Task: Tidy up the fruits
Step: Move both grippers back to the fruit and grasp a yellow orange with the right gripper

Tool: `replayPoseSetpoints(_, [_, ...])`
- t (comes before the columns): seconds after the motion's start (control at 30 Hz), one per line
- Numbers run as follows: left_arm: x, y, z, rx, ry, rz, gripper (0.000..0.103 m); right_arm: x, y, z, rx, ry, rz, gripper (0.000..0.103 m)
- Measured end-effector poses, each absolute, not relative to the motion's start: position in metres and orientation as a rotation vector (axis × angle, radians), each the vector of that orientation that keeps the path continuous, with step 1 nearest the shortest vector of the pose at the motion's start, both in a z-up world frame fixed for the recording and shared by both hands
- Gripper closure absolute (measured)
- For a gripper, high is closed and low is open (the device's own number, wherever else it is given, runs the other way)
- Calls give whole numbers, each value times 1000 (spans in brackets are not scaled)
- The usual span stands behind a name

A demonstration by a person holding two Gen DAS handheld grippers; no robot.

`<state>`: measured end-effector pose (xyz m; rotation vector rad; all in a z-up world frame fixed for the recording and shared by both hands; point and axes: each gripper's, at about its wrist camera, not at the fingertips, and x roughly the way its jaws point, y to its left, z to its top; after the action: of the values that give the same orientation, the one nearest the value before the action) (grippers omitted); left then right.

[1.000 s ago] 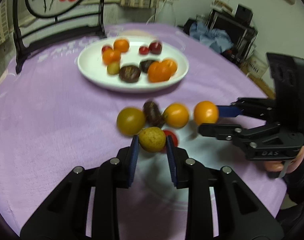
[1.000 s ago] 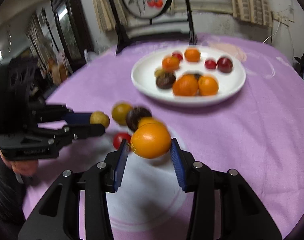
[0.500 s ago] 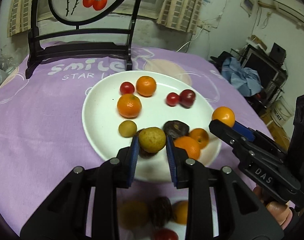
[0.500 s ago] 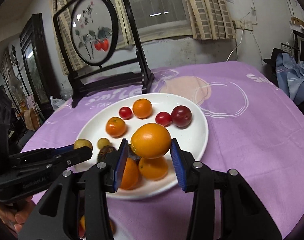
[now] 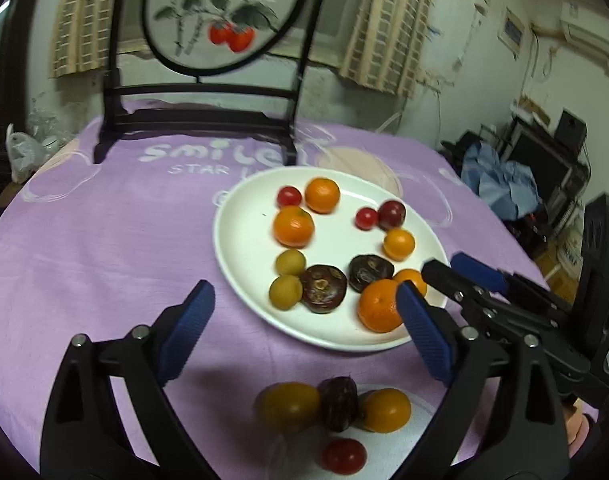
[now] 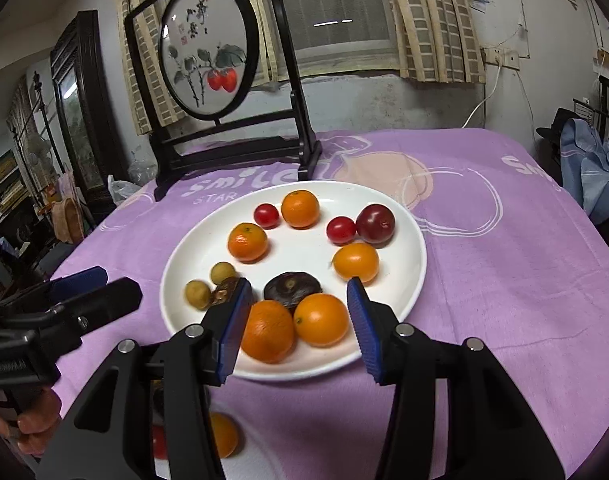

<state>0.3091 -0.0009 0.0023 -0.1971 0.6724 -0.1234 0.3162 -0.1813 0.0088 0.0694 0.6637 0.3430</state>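
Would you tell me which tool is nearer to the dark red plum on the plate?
Right. The right tool hangs over the plate's near edge, plum ahead; the left tool hangs farther back, over the tablecloth.

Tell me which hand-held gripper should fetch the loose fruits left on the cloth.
Left, probably. The left hand-held gripper is open and empty, with the loose fruits just below its fingers. The right hand-held gripper is open above the plate.
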Motion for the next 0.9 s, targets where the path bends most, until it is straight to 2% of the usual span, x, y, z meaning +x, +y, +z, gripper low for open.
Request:
replayPoseSetpoints(0.27, [287, 27, -5, -214, 691, -19, 6, 287, -182, 15, 94, 716, 417, 51])
replayPoseSetpoints(0.4, [278, 47, -8, -229, 685, 53, 6, 276, -178, 10, 95, 765, 446, 45])
replayPoseSetpoints(0.73, [272, 64, -4, -254, 680, 121, 5, 254, -137, -18, -106, 889, 525, 45])
replayPoseSetpoints(0.9, [271, 61, -2, -243, 682, 110, 5, 258, -134, -29, -112, 927, 533, 47])
